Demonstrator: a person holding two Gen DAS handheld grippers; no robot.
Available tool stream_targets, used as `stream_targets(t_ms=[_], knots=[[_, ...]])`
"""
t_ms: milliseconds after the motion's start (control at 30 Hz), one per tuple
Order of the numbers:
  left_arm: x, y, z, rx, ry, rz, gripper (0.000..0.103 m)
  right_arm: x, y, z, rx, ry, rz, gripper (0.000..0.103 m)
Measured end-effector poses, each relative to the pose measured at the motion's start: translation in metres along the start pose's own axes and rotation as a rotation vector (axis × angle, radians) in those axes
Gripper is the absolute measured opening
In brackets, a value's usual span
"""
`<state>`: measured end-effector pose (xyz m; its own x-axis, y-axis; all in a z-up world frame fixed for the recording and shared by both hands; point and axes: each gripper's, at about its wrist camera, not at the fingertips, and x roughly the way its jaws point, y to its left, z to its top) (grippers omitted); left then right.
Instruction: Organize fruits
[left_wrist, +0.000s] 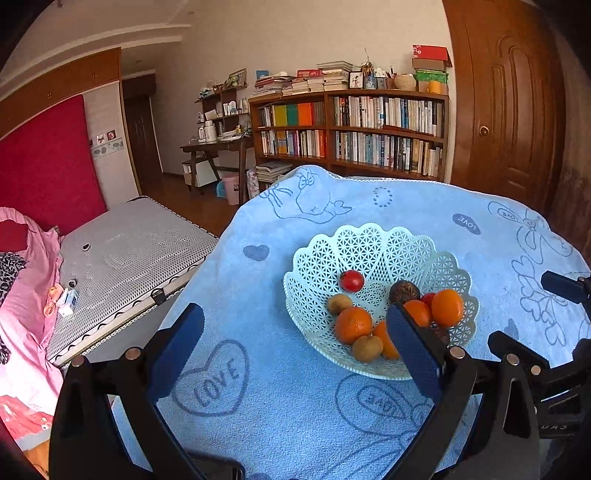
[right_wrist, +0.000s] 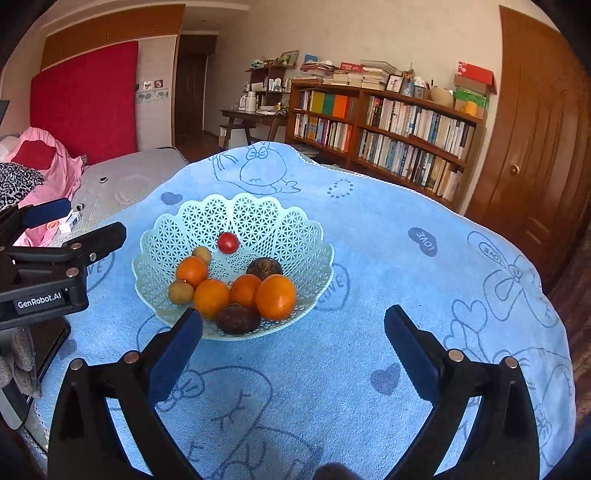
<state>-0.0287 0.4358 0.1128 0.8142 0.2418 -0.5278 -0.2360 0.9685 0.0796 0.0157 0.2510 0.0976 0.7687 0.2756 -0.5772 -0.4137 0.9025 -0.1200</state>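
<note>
A pale green lattice basket (right_wrist: 236, 218) with a scalloped rim sits on a surface covered by a light blue towel (right_wrist: 369, 258) printed with hearts and cartoon outlines. All the fruit lies inside the basket: four oranges (right_wrist: 275, 297) bunched toward its near side, two dark brown round fruits (right_wrist: 238, 318), two small tan ones (right_wrist: 181, 291), and a small red fruit (right_wrist: 228, 242) alone toward the back wall. The left claw (left_wrist: 295, 354) hangs over bare towel with its blue-padded fingers spread wide and nothing between them; its right finger overlaps the basket's near rim in the left wrist view. The right claw (right_wrist: 293, 354) is likewise wide open and empty, just in front of the basket, its left finger close to the near rim. Open towel runs to the right of the basket and in front of it. The far edge of the towel drops away toward a bookshelf (right_wrist: 388, 136) and a wooden door (right_wrist: 532, 147); beyond the left edge lies a bed (left_wrist: 122, 254).
</note>
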Motion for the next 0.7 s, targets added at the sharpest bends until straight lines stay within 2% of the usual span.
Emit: stream_targets(t_ms=[333, 700], knots=[[-0.004, 0.007, -0.024, -0.027, 0.018, 0.016, 0.1, -0.01, 0.014, -0.005, -0.045, -0.051, -0.122, 0.098], [-0.001, -0.004, -0.028, 0.018, 0.02, 0.027, 0.1, -0.015, 0.02, -0.006, -0.077, -0.069, -0.138, 0.098]])
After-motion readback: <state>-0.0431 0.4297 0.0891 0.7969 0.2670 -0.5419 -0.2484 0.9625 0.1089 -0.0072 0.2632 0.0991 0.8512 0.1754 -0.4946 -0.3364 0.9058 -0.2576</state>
